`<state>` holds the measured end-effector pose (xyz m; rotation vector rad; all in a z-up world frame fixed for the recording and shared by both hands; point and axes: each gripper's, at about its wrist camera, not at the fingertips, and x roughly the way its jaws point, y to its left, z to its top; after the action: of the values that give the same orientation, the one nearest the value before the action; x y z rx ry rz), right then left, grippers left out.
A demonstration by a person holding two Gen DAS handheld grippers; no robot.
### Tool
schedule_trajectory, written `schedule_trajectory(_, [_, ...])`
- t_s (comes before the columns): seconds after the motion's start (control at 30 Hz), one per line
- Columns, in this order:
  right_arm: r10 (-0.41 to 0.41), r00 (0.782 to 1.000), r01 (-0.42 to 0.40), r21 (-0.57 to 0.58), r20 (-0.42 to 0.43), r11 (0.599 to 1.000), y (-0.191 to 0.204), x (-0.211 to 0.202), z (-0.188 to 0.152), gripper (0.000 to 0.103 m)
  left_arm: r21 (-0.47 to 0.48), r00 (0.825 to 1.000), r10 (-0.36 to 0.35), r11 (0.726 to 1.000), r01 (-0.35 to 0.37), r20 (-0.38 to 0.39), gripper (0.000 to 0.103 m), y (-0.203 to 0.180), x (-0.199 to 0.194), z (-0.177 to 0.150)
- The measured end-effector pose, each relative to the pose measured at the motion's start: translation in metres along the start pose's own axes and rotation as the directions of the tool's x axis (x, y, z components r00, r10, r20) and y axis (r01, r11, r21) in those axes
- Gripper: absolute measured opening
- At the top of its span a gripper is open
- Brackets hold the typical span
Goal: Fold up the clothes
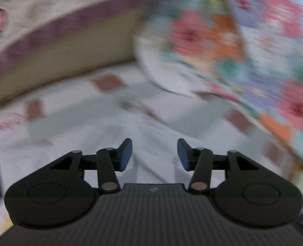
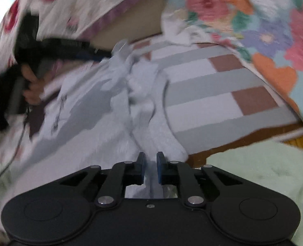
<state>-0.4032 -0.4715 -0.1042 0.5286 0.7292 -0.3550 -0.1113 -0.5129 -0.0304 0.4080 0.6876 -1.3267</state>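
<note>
Right gripper (image 2: 150,168) pinches a white garment (image 2: 102,110) bunched ahead of it; left gripper (image 1: 154,153), jaws apart, hovers over the cloth.

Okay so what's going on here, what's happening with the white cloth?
A person is folding a white garment on a bed with a checked sheet. The right gripper is closed on a bunched fold of it. The left gripper is open above the fabric, gripping nothing. A floral blanket lies alongside.
</note>
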Motion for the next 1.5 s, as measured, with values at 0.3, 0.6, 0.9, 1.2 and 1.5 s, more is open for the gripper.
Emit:
schedule_trajectory(0.3, [-0.007,1.0,0.006,0.053,0.022,0.999,-0.003,-0.006,-0.011,0.023,-0.338,0.983,-0.179,0.923,0.182,0.041,0.06,0.026,0.048,0.004])
schedule_trajectory(0.6, [0.01,1.0,-0.012,0.082,0.023,0.997,-0.005,-0.005,-0.02,0.025,-0.221,0.984,-0.132,0.97,0.103,-0.12,0.002,-0.011,0.089,0.039])
schedule_trajectory(0.9, [0.011,1.0,-0.013,0.087,0.024,0.996,-0.004,-0.002,-0.022,0.025,-0.331,0.967,-0.254,0.91,0.25,0.033,0.04,-0.011,0.081,0.061])
schedule_trajectory(1.2, [-0.041,0.998,0.044,-0.053,0.044,0.998,0.016,0.003,-0.014,0.039,-0.257,0.957,-0.277,0.934,0.247,-0.086,0.05,-0.005,0.04,0.028])
schedule_trajectory(1.5, [-0.077,0.992,0.082,-0.048,0.095,0.996,0.015,-0.008,-0.003,0.002,-0.498,0.848,-0.486,0.799,0.336,-0.209,0.046,-0.008,0.04,-0.029])
